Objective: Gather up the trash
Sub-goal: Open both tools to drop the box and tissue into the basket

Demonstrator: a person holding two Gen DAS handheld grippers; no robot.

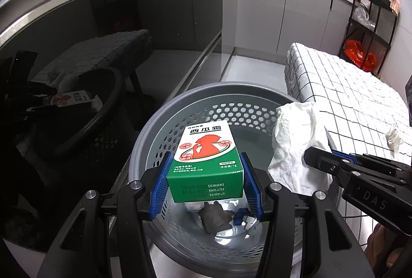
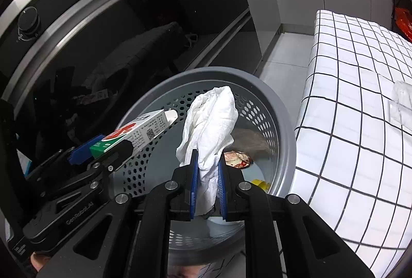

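My left gripper (image 1: 206,175) is shut on a green, white and red medicine box (image 1: 206,159) and holds it over the grey perforated trash basket (image 1: 231,95). My right gripper (image 2: 208,170) is shut on a crumpled white tissue (image 2: 211,121) and holds it over the same basket (image 2: 273,97). The box (image 2: 139,131) and left gripper (image 2: 103,149) show at the left in the right wrist view. The tissue (image 1: 296,144) and right gripper (image 1: 319,157) show at the right in the left wrist view. Scraps of trash (image 1: 216,216) lie on the basket's bottom.
A table with a white checked cloth (image 1: 347,97) stands right of the basket, with a small crumpled wrapper (image 1: 395,139) on it. A dark glass oven door (image 1: 90,46) is at the left. A black shelf rack (image 1: 370,28) stands at the back right.
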